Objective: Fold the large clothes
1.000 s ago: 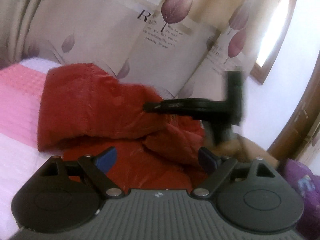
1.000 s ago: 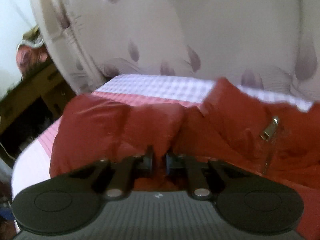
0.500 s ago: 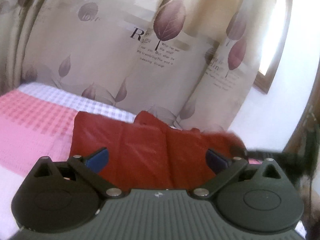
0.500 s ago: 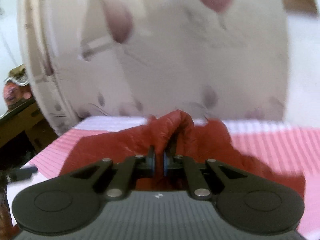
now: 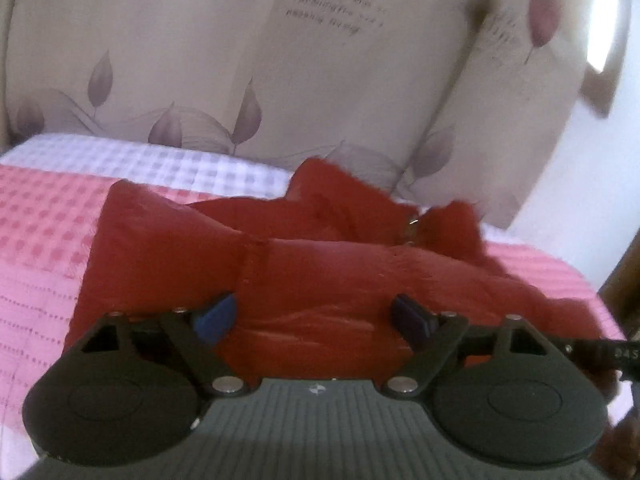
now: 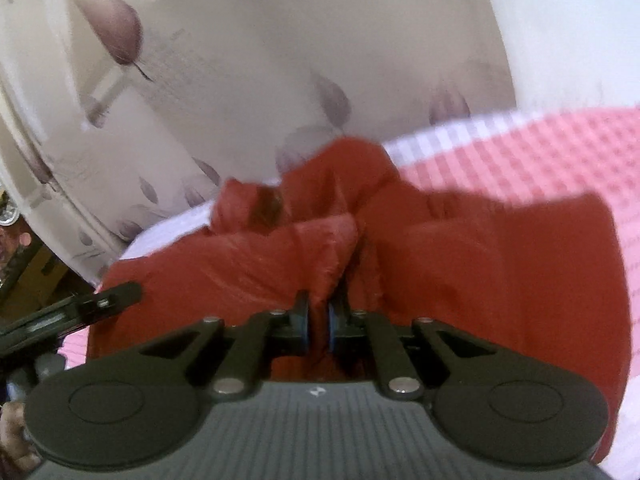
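A red padded jacket (image 5: 320, 264) lies bunched on a pink and white checked bed cover (image 5: 40, 240), with a metal zipper pull (image 5: 412, 226) showing near its far edge. My left gripper (image 5: 314, 312) hovers low over the jacket's near part. Its jaws stand wide and are closing, with red fabric under the gap and neither blue pad (image 5: 214, 318) pressing on it. My right gripper (image 6: 318, 324) is shut on a pinched fold of the red jacket (image 6: 480, 264). A black finger of the other gripper (image 6: 100, 302) shows at the left of the right wrist view.
A cream curtain with purple leaves (image 5: 280, 80) hangs right behind the bed's far edge. Dark wooden furniture (image 6: 24, 280) stands beyond the bed at the left of the right wrist view. A white wall (image 5: 568, 208) lies to the right.
The left gripper has come in low over the jacket, which now fills the space between its jaws. The right gripper, still pinching the fold, has carried it sideways and rolled.
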Tool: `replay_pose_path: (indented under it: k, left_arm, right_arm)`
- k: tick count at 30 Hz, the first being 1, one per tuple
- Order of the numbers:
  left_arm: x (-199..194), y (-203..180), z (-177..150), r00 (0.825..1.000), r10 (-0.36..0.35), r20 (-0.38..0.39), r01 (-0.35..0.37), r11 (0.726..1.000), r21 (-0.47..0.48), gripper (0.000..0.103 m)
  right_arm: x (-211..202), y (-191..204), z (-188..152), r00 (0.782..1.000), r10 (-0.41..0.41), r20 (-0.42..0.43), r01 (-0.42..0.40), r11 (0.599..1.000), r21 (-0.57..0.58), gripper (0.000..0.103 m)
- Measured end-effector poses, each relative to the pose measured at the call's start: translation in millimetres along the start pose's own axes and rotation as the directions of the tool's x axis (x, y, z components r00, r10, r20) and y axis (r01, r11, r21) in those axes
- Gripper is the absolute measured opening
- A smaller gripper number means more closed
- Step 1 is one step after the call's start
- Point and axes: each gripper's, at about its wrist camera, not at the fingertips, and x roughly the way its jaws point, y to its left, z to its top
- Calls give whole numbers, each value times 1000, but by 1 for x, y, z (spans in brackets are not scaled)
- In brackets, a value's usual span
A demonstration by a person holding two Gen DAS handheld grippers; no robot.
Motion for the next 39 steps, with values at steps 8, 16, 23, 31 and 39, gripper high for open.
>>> replay_pose_path:
  k: [8,16,23,31,39]
  left_arm:
    - [24,14,-6,997,-35,-73,34,999,-14,88]
    - [28,5,-13,998,0,-64,2,999,41,93]
    - [27,2,-15,998,8,-62,-4,998,64,96]
    - [1,-15,-4,996,83,-17,-81,990,118,85]
    - [20,-63,-10,997,71,-16,-64,955,289,76]
  right_arm:
    - [29,-22,-22,998,9,-67,-3,996,90,10]
    - [-7,-28,-11,999,26,38,-31,988,154,15]
    - [-40,55,18,987,28,158,7,977,-214,18]
    - [54,85,-4,989,-146,-26,112,850,-514,17]
    - [59,72,-9,992,-118,-35,89,883,-460,16]
